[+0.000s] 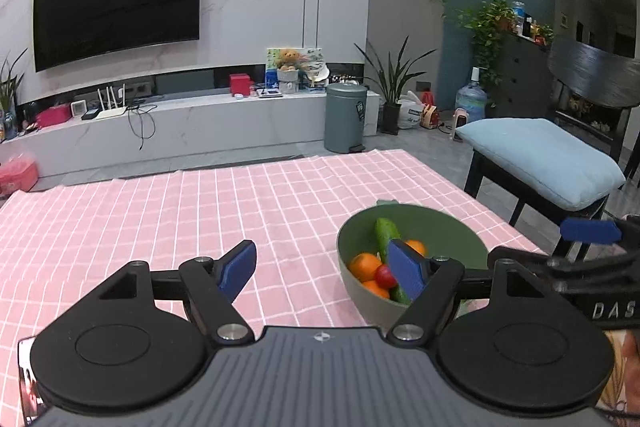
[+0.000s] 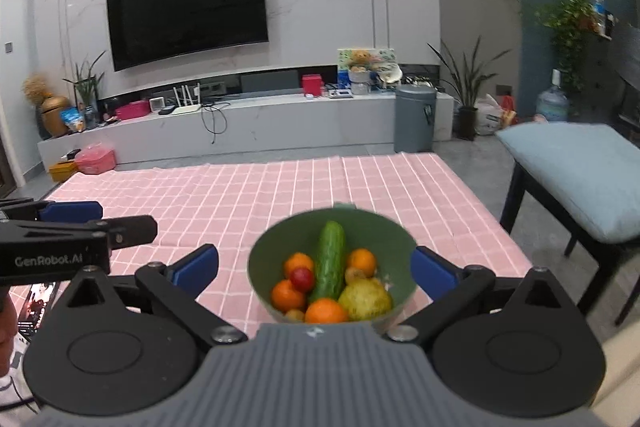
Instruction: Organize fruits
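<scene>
A green bowl stands on the pink checked tablecloth, near its right side. In it lie a cucumber, several oranges, a small red fruit and a yellow pear. My right gripper is open and wide, with the bowl framed between its fingers and no pad touching it. My left gripper is open over bare cloth to the left of the bowl; its right finger hides part of the fruit. Nothing is held.
A dark bench with a light blue cushion stands right of the table. Beyond the table's far edge are a grey bin and a low TV console. A phone lies at the near left.
</scene>
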A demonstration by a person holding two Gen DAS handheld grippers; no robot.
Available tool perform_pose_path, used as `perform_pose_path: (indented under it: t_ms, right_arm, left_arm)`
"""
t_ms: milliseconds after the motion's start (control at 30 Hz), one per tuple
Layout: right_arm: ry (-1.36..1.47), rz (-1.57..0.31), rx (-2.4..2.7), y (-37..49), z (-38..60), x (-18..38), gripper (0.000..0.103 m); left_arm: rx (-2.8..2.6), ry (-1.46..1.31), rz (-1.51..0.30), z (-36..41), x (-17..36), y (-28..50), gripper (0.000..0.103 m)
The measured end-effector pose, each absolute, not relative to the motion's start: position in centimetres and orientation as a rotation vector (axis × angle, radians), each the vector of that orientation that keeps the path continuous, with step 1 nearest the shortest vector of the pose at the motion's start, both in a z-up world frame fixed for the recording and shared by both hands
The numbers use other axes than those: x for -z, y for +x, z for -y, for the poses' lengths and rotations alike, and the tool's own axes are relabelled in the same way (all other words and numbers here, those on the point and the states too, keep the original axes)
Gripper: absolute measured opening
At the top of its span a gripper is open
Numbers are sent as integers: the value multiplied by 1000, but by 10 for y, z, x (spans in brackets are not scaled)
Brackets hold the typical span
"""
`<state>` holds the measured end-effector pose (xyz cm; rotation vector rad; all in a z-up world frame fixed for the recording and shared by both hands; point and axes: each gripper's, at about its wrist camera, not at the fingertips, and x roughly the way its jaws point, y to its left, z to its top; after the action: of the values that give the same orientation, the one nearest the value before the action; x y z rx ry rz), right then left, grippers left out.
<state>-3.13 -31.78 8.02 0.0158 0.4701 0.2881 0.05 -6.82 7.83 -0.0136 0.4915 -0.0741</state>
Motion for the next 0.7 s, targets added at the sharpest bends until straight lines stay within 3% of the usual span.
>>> perform_pose_path:
  t_ms: [700]
  right_arm:
    - [115, -623, -245, -6, 322, -18, 98]
  left_arm:
    - [49, -108, -702, 59, -12, 15, 88]
